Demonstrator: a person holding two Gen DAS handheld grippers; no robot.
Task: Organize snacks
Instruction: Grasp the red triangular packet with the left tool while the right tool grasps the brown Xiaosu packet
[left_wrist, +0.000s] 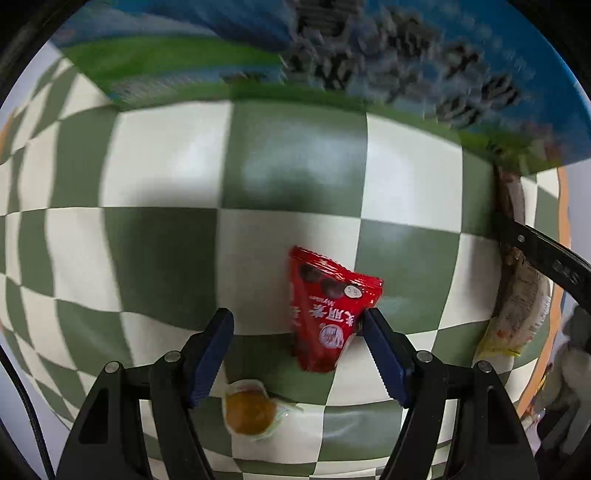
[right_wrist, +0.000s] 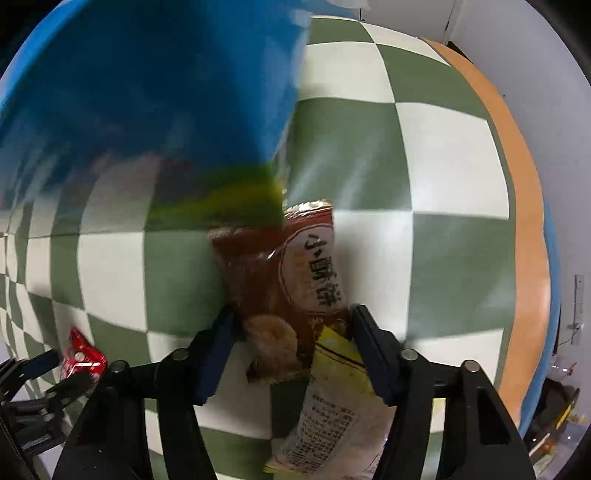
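Straddling a red snack packet, the left gripper gapes wide and holds nothing, while the right gripper brackets a brown biscuit pack on the checkered cloth, grip unclear.

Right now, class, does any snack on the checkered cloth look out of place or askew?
Nothing is spilled or torn. The red packet lies crooked against one finger of the open left tool; a small wrapped orange snack lies loose beside it.
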